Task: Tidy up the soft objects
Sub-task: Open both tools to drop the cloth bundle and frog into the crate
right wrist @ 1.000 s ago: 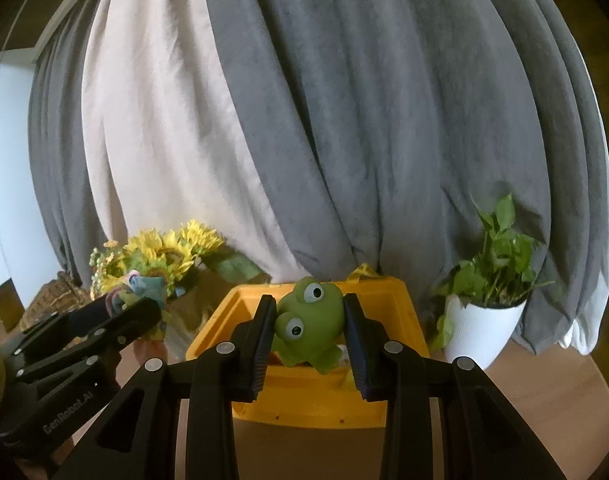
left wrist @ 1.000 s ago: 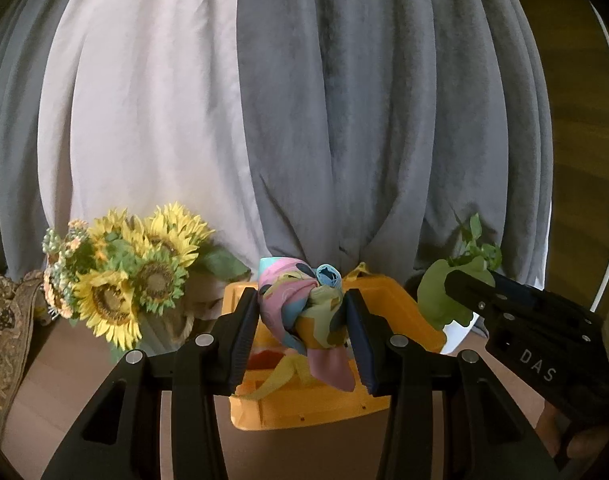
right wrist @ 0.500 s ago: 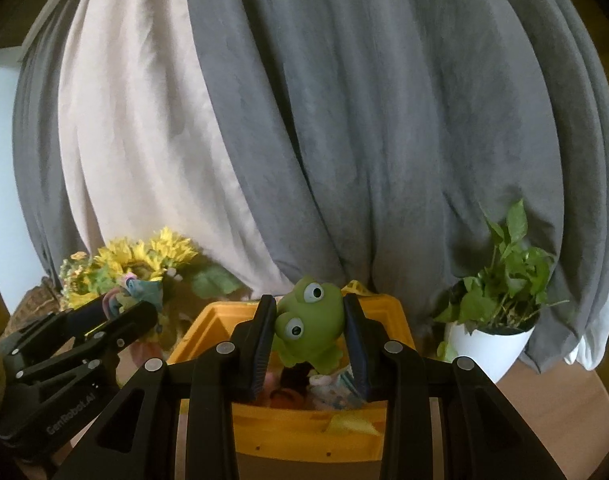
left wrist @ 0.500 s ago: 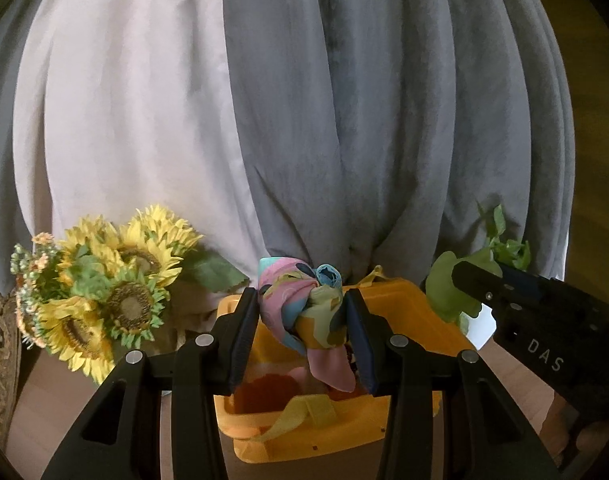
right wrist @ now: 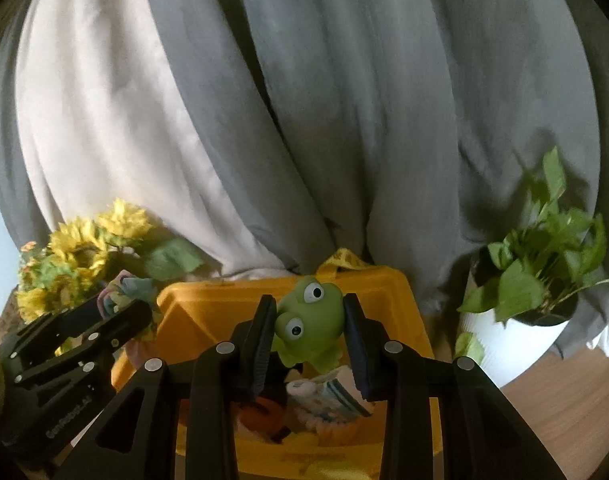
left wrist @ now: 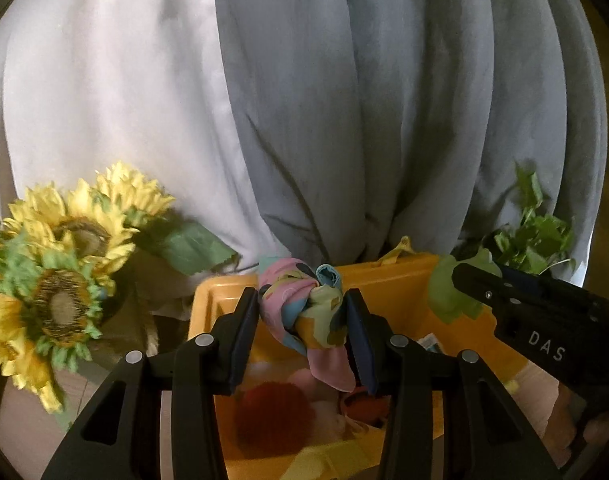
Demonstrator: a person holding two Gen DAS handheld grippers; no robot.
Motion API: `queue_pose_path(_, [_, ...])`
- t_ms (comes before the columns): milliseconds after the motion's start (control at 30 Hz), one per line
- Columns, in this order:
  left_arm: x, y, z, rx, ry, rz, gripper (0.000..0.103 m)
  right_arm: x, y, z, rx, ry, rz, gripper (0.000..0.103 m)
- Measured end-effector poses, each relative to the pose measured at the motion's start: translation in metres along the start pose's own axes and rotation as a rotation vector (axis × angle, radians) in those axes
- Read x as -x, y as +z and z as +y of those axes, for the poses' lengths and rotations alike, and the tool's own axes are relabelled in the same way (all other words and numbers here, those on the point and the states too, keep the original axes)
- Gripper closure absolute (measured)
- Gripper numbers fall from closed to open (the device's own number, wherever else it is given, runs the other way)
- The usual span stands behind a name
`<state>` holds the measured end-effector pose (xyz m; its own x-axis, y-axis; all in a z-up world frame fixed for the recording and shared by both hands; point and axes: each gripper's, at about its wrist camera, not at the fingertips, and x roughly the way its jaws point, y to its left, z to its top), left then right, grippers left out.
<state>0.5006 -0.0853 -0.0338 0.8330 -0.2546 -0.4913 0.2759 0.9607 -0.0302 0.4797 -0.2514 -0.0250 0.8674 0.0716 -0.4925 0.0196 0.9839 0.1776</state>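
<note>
Over the yellow bin (left wrist: 392,280) | change: both claws now nearer, contents visible below, drop seems close | left gripper (left wrist: 303,322) clenched on knotted cloth (left wrist: 304,312), tail hanging down | right gripper (right wrist: 308,326) clenched on frog toy (right wrist: 310,322), upright, tilted, eyes facing back toward its camera.

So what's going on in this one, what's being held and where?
A person is sorting soft items with two handheld grippers. The left gripper is shut on a knotted pastel cloth, the right gripper on a green frog toy. Both are held above the open yellow bin, which already contains several soft things, among them a red pompom. Neither item has been released. Sunflowers stand left of the bin and a potted plant right.
</note>
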Motion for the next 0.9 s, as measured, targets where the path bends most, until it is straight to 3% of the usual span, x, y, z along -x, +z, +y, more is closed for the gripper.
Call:
queue_pose_path(300, [-0.038,-0.006,0.007,0.002,-0.013,0.09,0.055,-0.038,-0.003,-0.007,-0.021,-0.019,0.089,0.067])
queue_pose_path(433, [-0.044,-0.008,0.006,-0.003,-0.01,0.104,0.048,-0.041,-0.002,-0.005,-0.022,-0.044,0.089,0.057])
queue_pose_path(633, [-0.031,-0.006,0.006,0.013,-0.002,0.1,0.042,-0.035,-0.004,-0.007,-0.026,-0.057,0.095,0.052])
queue_pose_path(900, [0.013,-0.005,0.004,0.025,0.063,0.076,0.042,0.0,-0.011,-0.003,-0.016,-0.065,0.072,0.052])
